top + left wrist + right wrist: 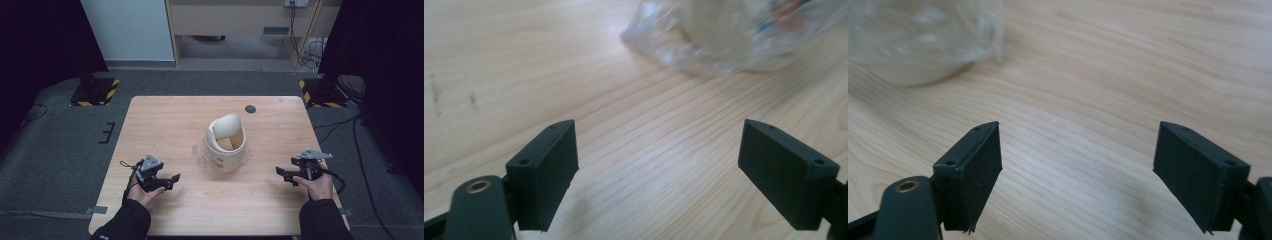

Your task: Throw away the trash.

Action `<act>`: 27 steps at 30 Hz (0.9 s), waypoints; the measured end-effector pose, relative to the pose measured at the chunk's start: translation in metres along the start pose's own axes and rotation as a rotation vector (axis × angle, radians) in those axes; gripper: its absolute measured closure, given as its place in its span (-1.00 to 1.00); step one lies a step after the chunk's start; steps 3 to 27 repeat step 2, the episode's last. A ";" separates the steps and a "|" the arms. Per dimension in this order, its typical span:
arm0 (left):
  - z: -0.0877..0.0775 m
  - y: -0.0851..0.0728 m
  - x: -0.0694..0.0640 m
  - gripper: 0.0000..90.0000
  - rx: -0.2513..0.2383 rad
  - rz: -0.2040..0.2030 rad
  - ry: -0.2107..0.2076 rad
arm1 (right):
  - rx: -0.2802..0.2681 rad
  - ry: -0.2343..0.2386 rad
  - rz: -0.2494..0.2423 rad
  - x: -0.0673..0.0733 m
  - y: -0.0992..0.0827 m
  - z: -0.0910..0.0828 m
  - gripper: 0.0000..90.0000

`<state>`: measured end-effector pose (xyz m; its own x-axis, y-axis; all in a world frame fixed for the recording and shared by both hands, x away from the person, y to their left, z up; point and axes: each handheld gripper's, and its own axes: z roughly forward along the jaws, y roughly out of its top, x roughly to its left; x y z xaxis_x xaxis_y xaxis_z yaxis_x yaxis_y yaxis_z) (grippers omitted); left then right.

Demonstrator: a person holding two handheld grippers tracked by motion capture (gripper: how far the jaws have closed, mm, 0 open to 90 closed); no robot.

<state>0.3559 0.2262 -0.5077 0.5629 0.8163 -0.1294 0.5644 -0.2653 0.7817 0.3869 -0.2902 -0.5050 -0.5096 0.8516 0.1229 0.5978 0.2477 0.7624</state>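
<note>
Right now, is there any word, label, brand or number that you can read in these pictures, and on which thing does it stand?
No text can be read.
Small bin: reddish marks on its front, under the clear plastic bag, too small and blurred to read.
Black and yellow stripes on the floor stand bases: a warning pattern, no words.
Table: no writing.
</note>
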 end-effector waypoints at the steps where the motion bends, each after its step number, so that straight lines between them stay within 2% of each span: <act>1: 0.001 -0.001 0.002 -0.66 0.010 0.000 0.011 | 0.000 0.000 0.000 0.000 0.000 0.000 -0.57; 2: 0.002 -0.002 0.005 -0.67 0.030 0.012 0.032 | 0.011 -0.009 -0.002 -0.002 -0.001 0.000 -0.58; 27: 0.002 -0.002 0.005 -0.67 0.030 0.012 0.032 | 0.011 -0.009 -0.002 -0.002 -0.001 0.000 -0.58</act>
